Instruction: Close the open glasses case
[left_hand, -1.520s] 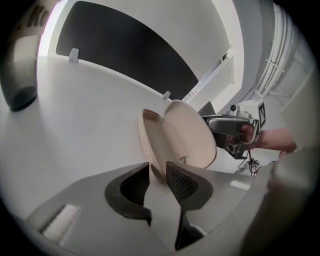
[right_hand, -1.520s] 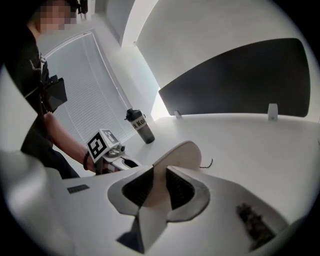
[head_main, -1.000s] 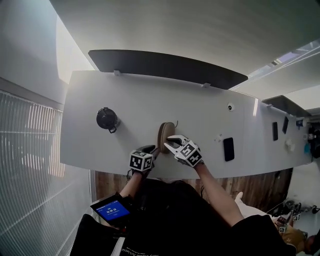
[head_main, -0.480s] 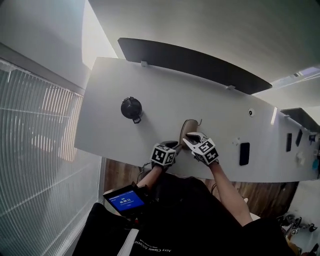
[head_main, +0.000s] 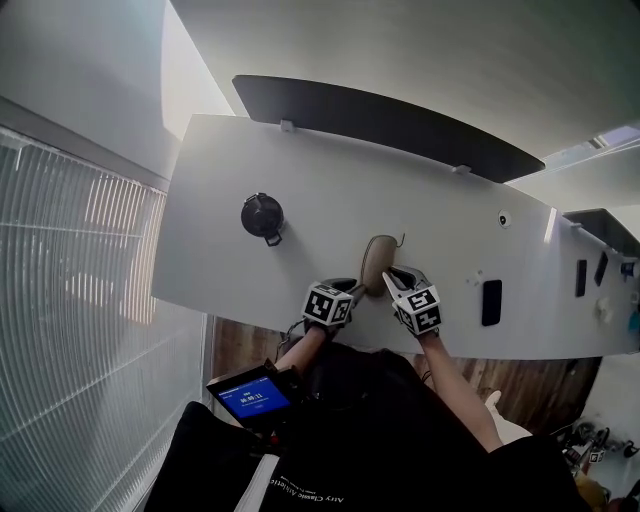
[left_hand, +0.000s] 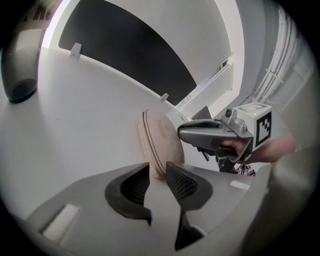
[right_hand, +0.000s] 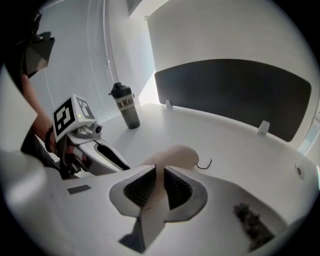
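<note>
A beige oval glasses case lies with its lid down on the white table, near the front edge. In the left gripper view its seam shows as a thin line along the case. My left gripper holds the case's near end, its dark pads drawn close around that end. My right gripper comes in from the right. In the right gripper view the case runs into the narrow gap of the right gripper.
A dark bottle stands to the left on the table. A black phone lies to the right. A dark panel runs along the table's far edge. A small lit screen sits below the table edge near the person's body.
The right gripper's jaws, spread wide a second ago, have come together on the case. The left gripper has stayed at the case's near end. The head camera has shifted.
</note>
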